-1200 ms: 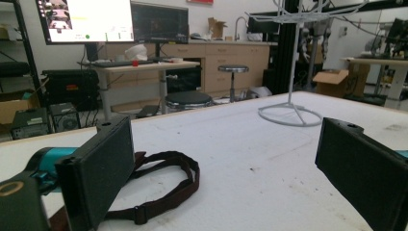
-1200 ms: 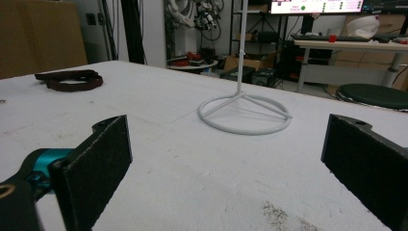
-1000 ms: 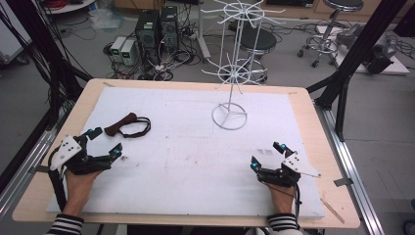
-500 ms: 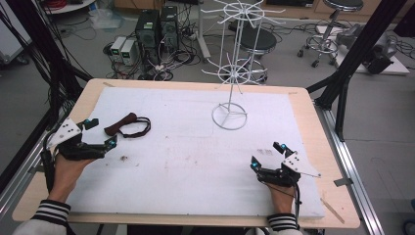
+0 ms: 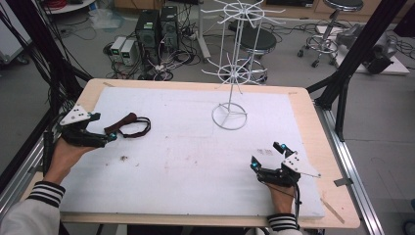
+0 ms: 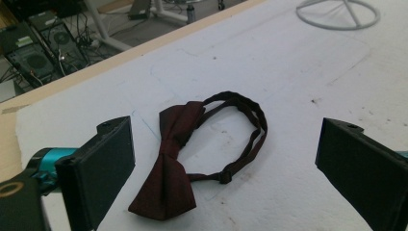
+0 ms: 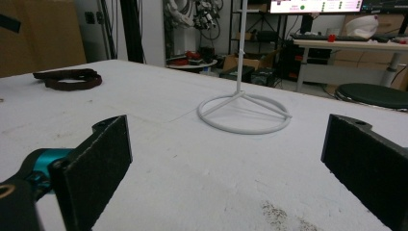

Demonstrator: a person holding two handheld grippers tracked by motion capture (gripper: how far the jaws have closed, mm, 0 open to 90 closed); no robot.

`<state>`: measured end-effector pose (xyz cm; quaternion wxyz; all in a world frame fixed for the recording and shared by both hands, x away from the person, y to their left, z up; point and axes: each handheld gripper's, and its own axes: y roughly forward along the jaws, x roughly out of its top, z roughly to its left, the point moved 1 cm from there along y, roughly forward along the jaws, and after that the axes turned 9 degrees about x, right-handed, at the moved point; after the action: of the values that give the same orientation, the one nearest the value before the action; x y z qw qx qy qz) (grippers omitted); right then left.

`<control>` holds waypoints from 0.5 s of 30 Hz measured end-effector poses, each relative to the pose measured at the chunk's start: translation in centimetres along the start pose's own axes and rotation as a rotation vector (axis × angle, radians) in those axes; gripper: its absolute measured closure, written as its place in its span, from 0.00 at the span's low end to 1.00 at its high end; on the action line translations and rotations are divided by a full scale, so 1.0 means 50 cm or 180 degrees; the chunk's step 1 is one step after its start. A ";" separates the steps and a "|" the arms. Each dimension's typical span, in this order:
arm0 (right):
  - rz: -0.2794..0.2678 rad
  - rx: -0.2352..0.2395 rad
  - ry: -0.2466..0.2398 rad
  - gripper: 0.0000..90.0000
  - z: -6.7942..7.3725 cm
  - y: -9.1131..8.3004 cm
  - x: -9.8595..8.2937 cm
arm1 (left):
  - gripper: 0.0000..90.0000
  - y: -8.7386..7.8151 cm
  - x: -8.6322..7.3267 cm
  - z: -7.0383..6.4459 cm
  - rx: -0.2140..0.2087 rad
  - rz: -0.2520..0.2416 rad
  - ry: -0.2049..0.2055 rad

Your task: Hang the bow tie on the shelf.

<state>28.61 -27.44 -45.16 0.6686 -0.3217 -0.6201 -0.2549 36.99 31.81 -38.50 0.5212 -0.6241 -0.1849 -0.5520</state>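
Both grippers rest low over the white board [image 5: 195, 161] that covers the wooden table [image 5: 313, 122], each held in one of the person's hands. On the left side, the left gripper [image 5: 100, 128] has its jaws spread wide apart and holds nothing; its tips point toward a dark red bow tie [image 5: 128, 126] lying flat on the board just beside them. Seen from the left gripper view, the bow tie [image 6: 171, 166] sits between and a little beyond the two black jaws, its knot and wings nearest the gripper and its dark strap [image 6: 245, 130] curling away in a loop. Near the front right of the board, the right gripper [image 5: 268, 155] also stands wide open and empty, well apart from the bow tie. A white wire rack [image 5: 234, 73] with a ring-shaped foot [image 7: 244, 114] stands upright toward the far side of the board, ahead of the right gripper.
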 end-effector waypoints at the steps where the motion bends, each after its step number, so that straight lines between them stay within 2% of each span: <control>1: 0.0001 -0.0002 -0.0001 0.03 0.000 0.000 0.000 | 0.08 0.003 0.002 0.004 -0.0002 0.0064 0.0046; 5: 0.0000 -0.0003 -0.0001 0.03 0.000 0.000 0.000 | 0.08 0.018 0.003 0.016 0.0025 0.0207 0.0046; 9: -0.0003 -0.0001 0.0002 0.03 0.000 0.000 0.000 | 0.08 0.028 0.009 0.023 0.0016 0.0351 0.0155; 15: 0.0006 -0.0013 0.0014 0.03 0.002 0.000 0.000 | 0.08 0.040 0.012 0.041 0.0033 0.0529 0.0192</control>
<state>28.55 -27.38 -45.16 0.6695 -0.3230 -0.6179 -0.2562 39.82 32.57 -38.54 0.5737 -0.6176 -0.1195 -0.5245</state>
